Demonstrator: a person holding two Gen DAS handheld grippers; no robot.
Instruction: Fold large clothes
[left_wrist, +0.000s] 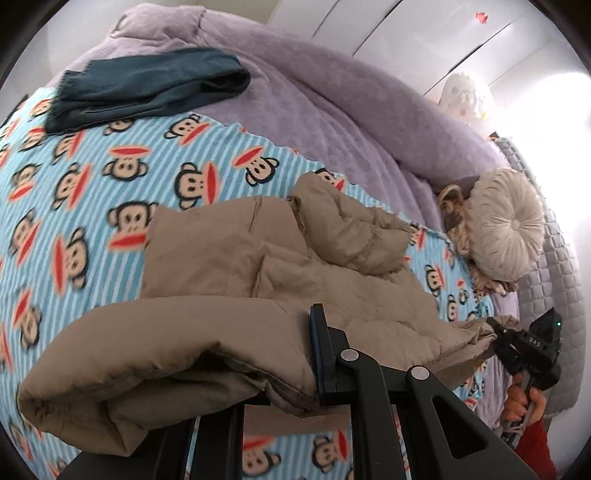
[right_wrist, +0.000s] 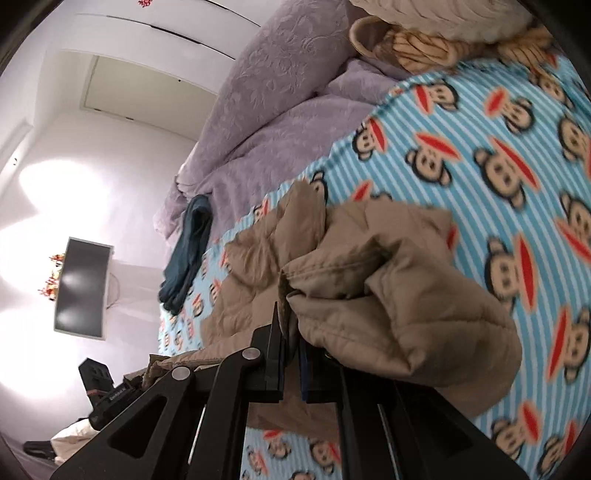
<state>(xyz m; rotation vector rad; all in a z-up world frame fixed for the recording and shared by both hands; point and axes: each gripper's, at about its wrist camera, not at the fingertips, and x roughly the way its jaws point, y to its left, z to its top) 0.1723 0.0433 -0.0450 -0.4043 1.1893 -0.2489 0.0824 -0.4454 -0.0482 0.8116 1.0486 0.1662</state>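
Observation:
A tan padded jacket lies on a blue striped monkey-print blanket. My left gripper is shut on a thick rolled edge of the jacket; only its right finger shows, the other is under the cloth. My right gripper appears far right in the left wrist view, pinching another jacket edge. In the right wrist view the right gripper is shut on a fold of the jacket, which bulges over the fingers. The left gripper shows at lower left there.
A folded dark teal garment lies at the far blanket edge, also in the right wrist view. A lilac quilt is bunched behind. A round cream cushion and a striped plush sit near the bed's side. A monitor is on the wall.

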